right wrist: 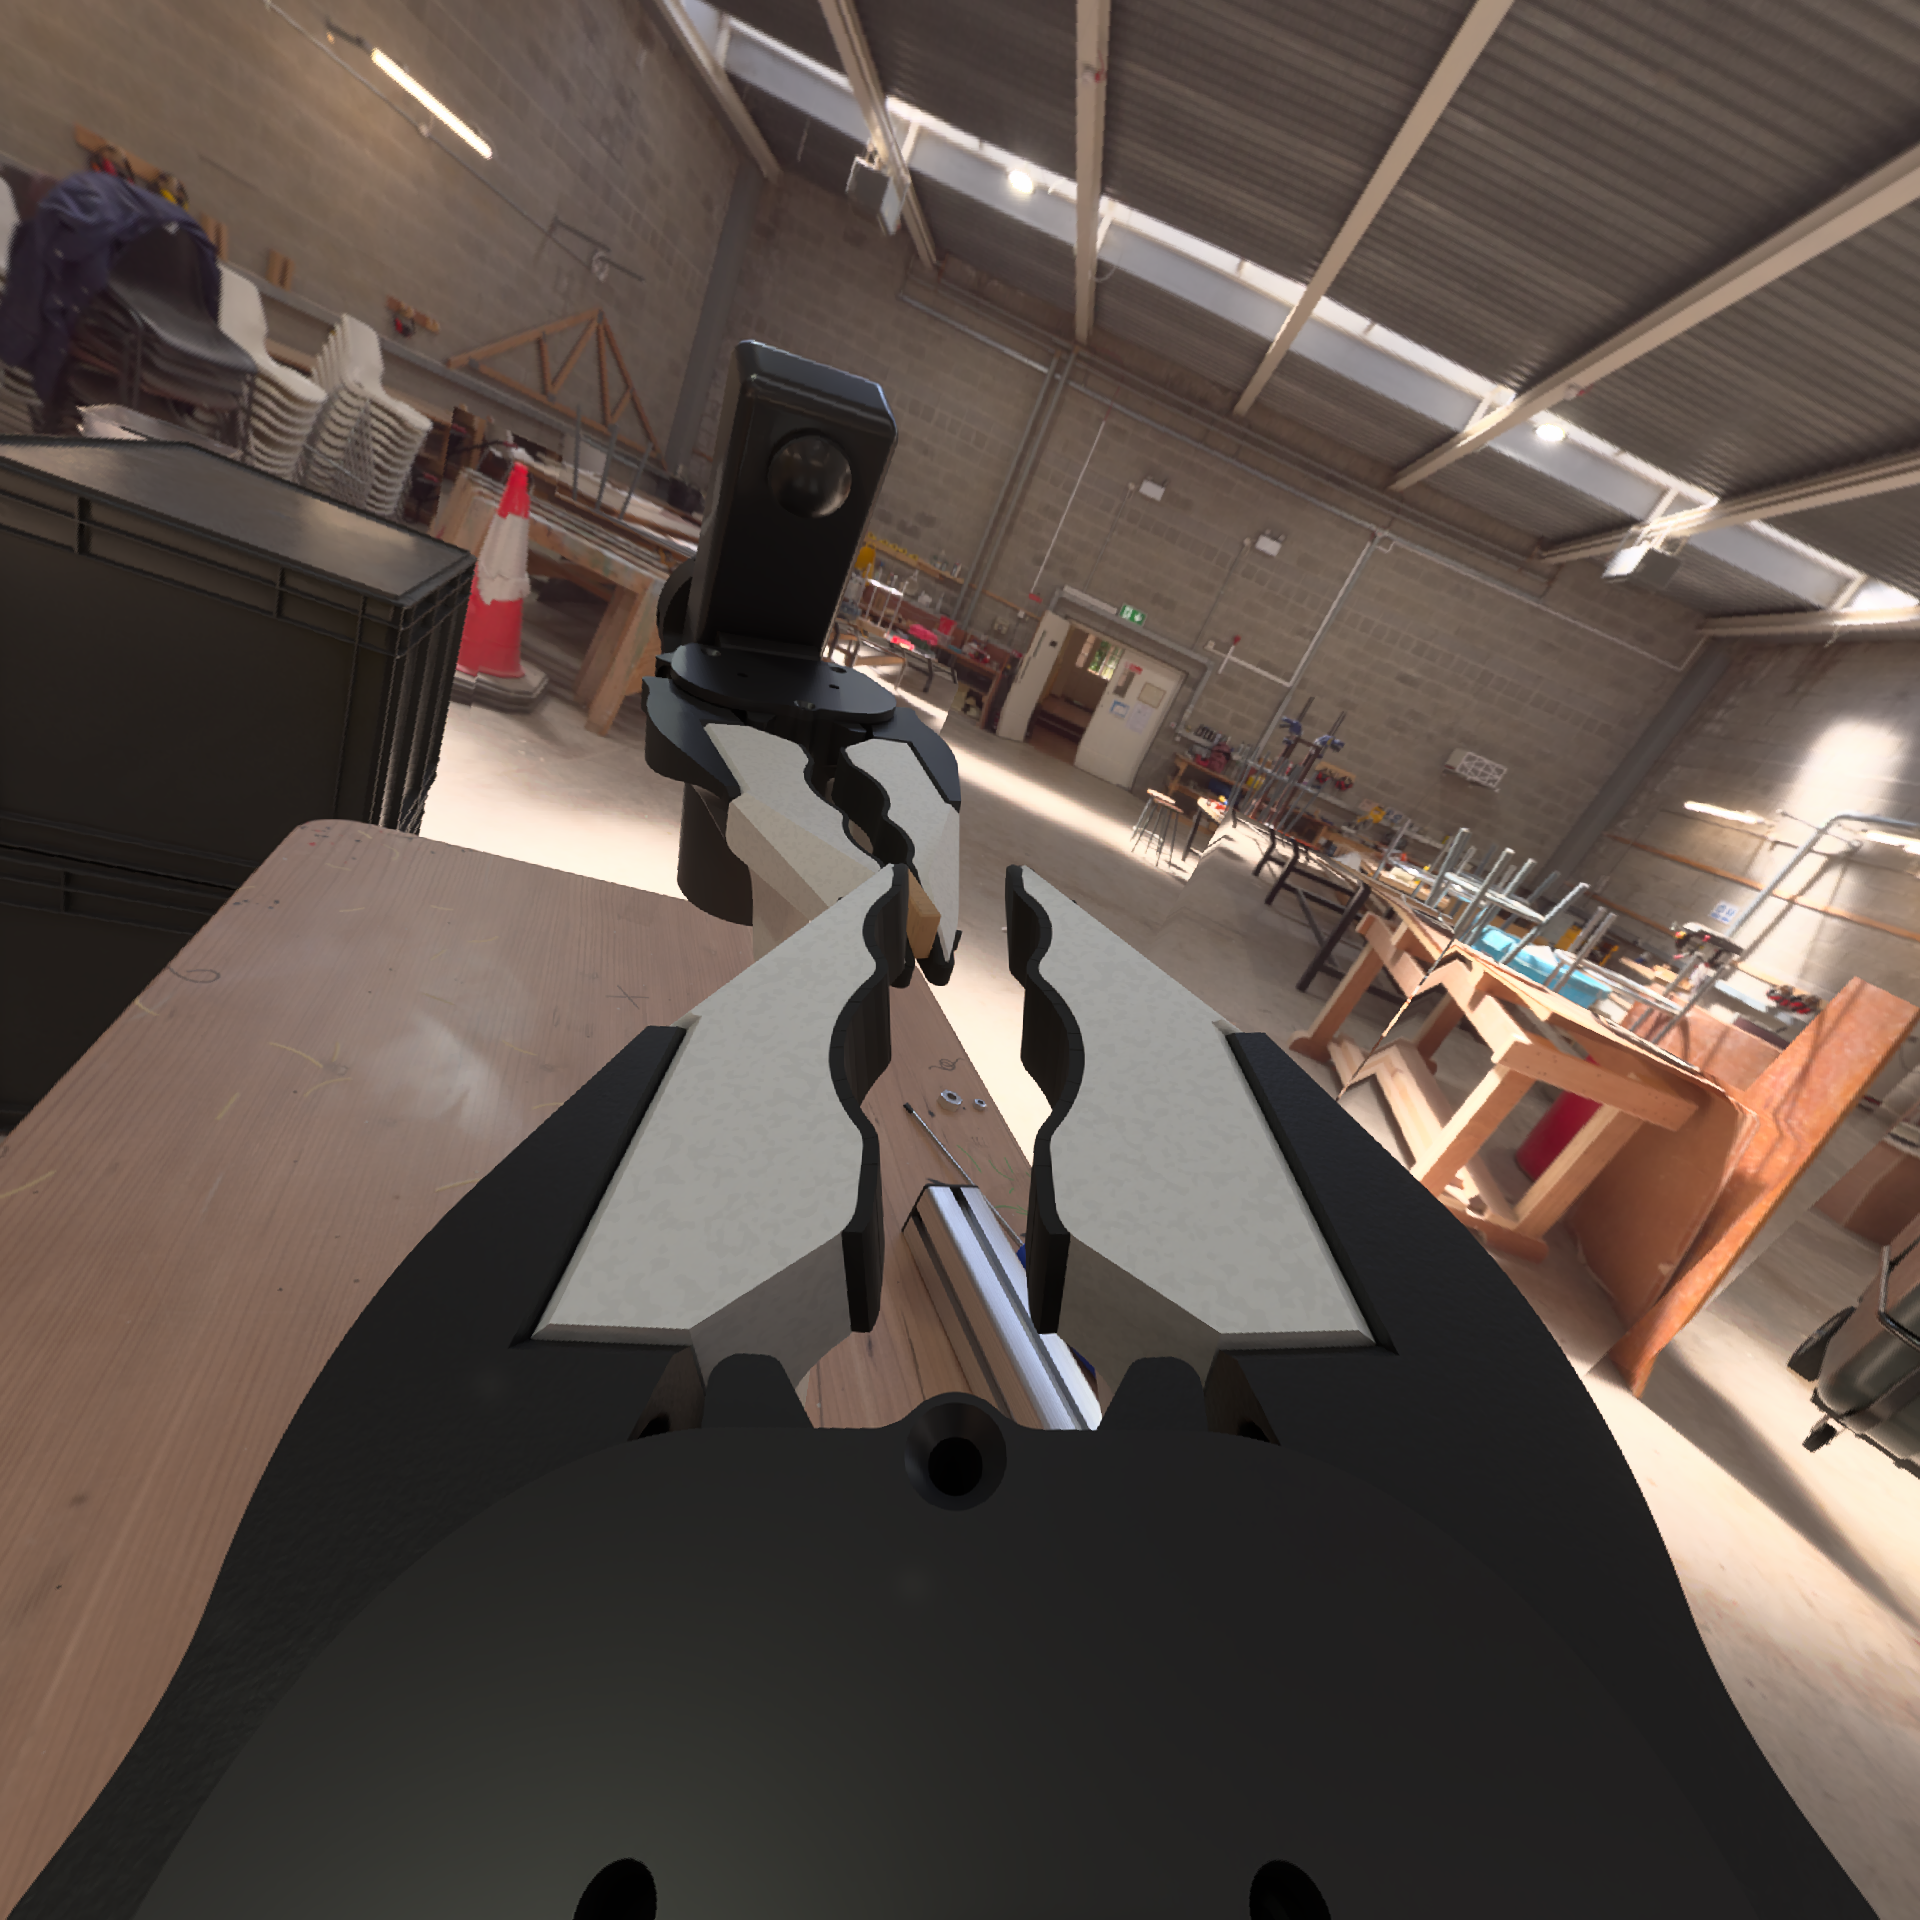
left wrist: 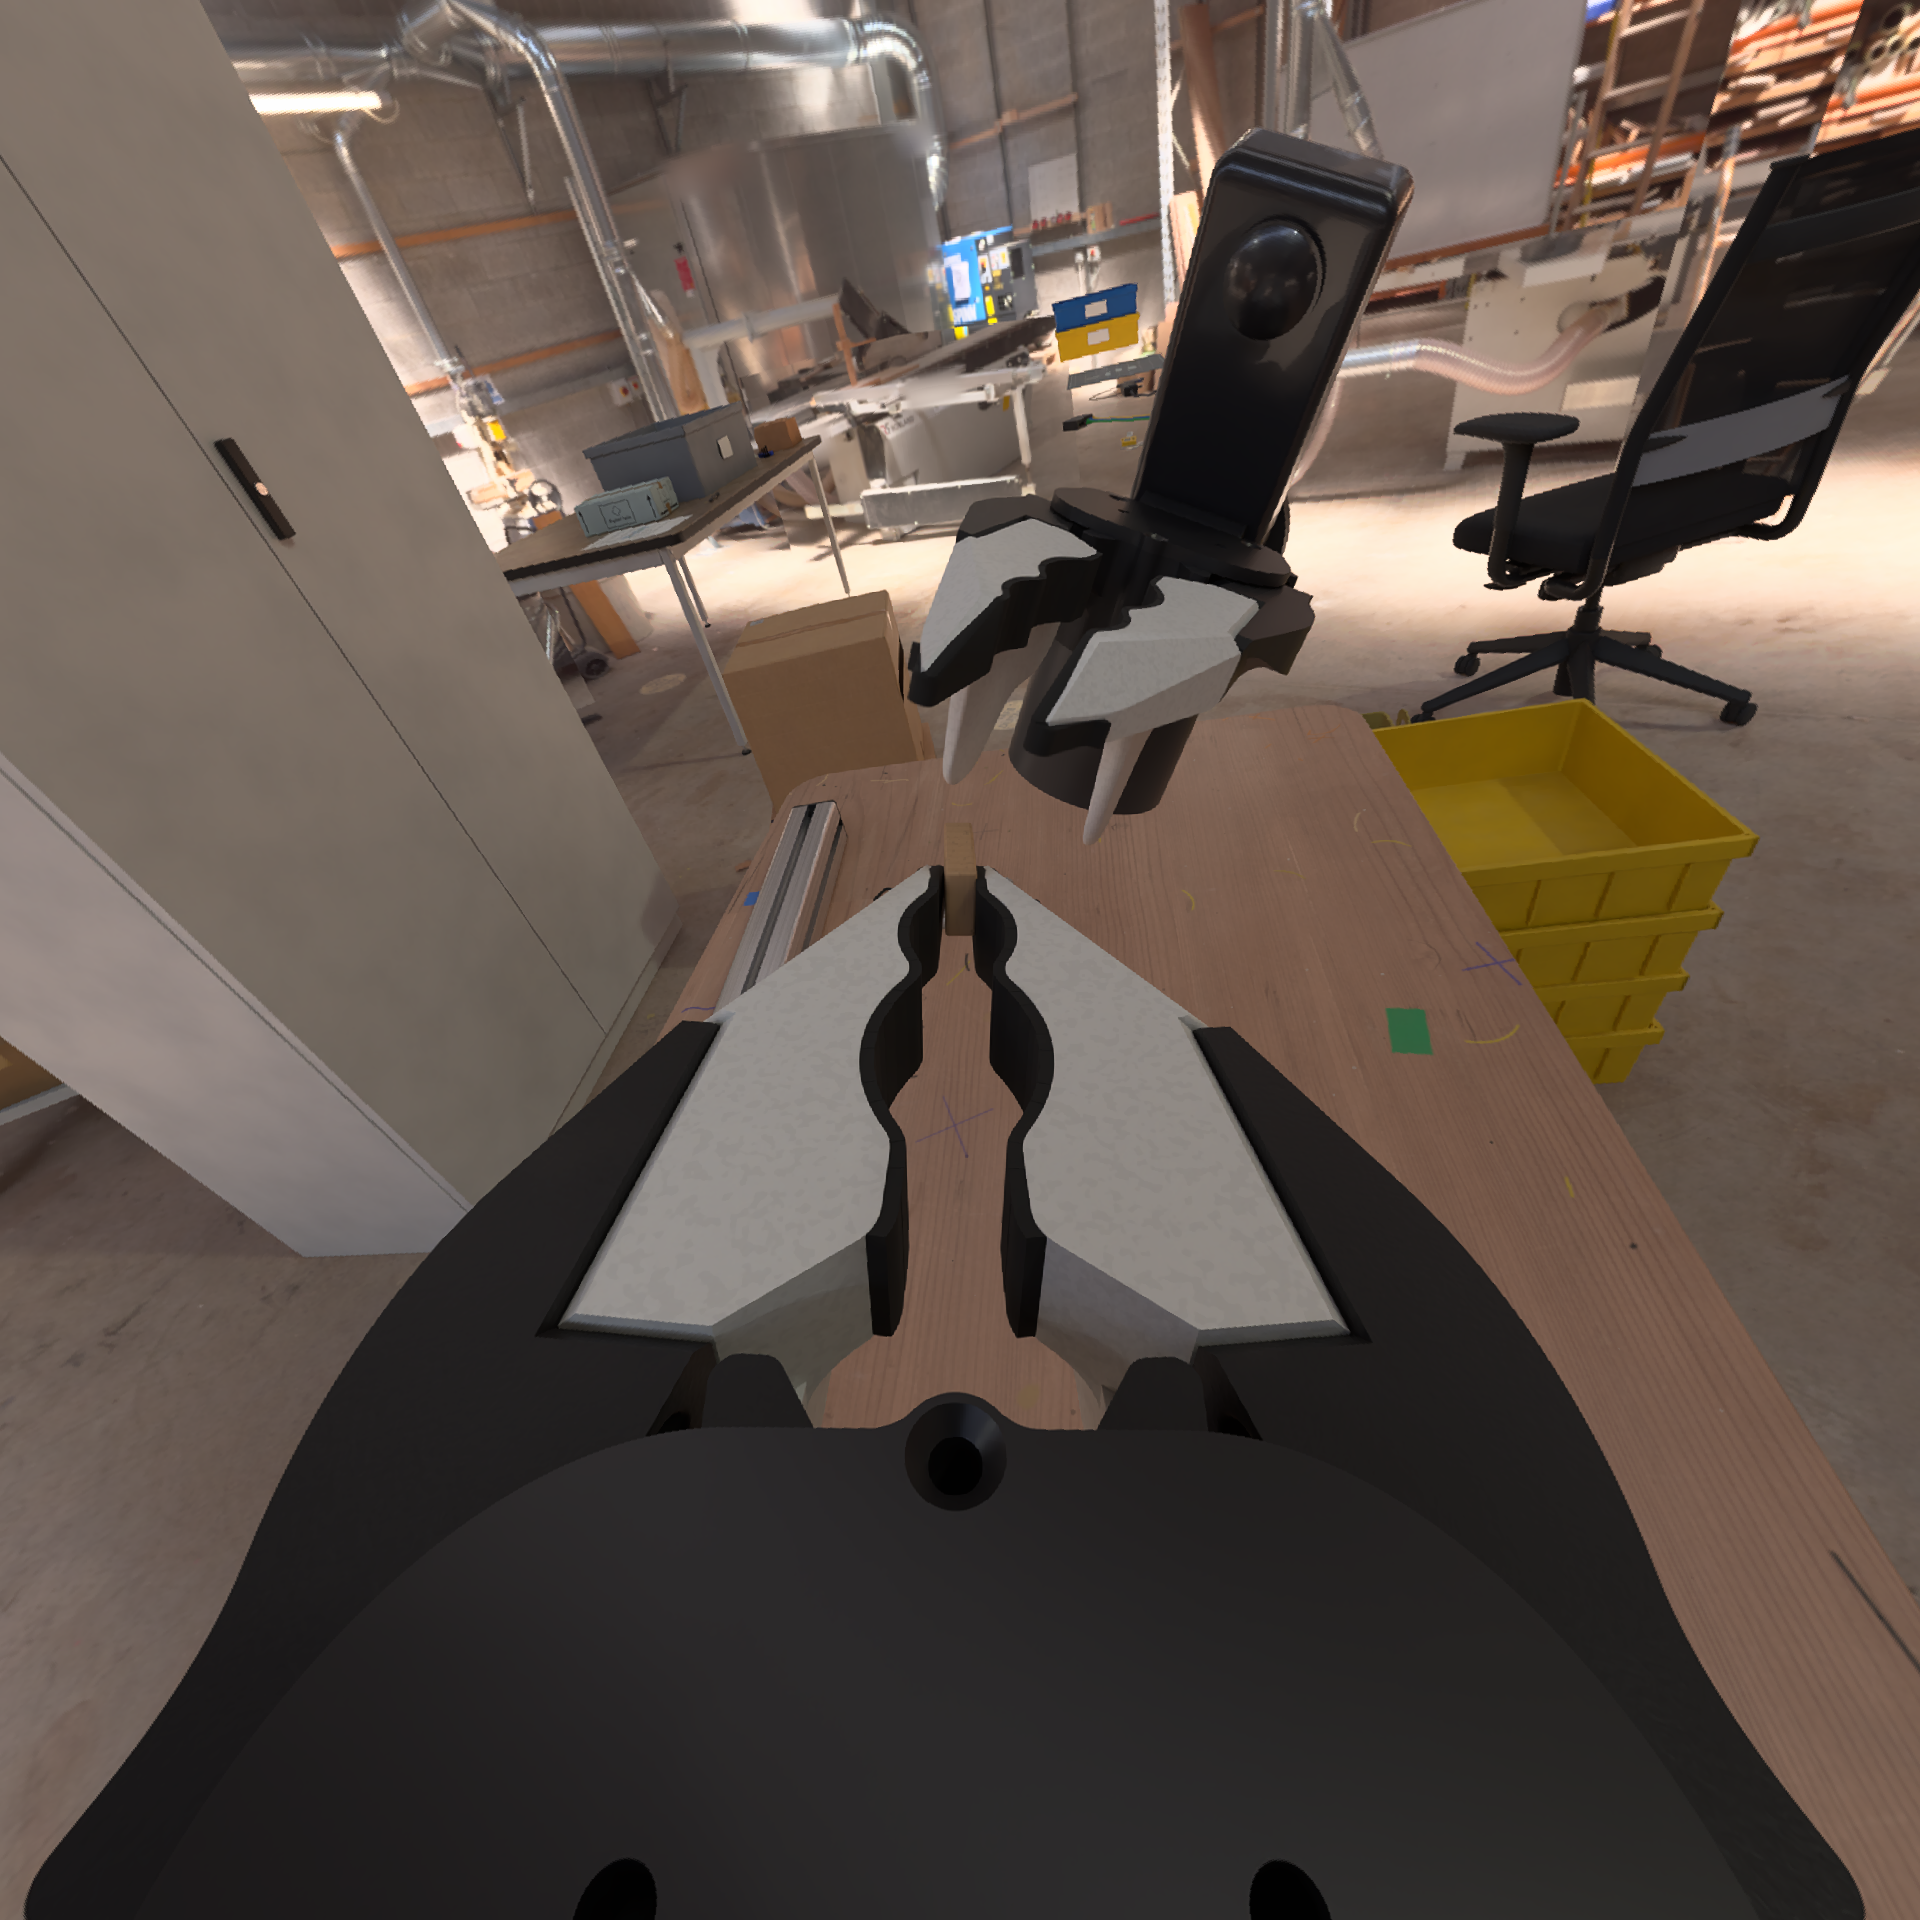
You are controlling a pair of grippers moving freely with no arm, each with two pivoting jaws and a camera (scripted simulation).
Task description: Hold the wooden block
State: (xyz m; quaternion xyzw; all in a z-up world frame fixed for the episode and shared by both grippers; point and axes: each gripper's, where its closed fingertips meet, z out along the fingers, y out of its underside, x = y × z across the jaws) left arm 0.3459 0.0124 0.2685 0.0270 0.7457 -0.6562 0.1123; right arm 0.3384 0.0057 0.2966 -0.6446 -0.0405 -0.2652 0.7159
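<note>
A small light wooden block [left wrist: 958,904] stands upright between the fingertips of my left gripper [left wrist: 958,875], which is shut on it just above the wooden table [left wrist: 1247,1039]. My right gripper [left wrist: 1023,805] hovers just beyond the block, open and empty, tips pointing down at the table. In the right wrist view my right gripper [right wrist: 956,878] has its jaws apart. Behind its left finger, the left gripper [right wrist: 928,951] holds the block [right wrist: 923,923].
An aluminium rail [left wrist: 795,894] lies along the table's left edge, also in the right wrist view [right wrist: 997,1278], near small nuts [right wrist: 948,1096]. Stacked yellow bins [left wrist: 1579,831] stand at the table's right. A green marker [left wrist: 1409,1031] lies on the table. An office chair [left wrist: 1662,499], a cardboard box [left wrist: 821,686] and a black crate [right wrist: 208,675] stand around.
</note>
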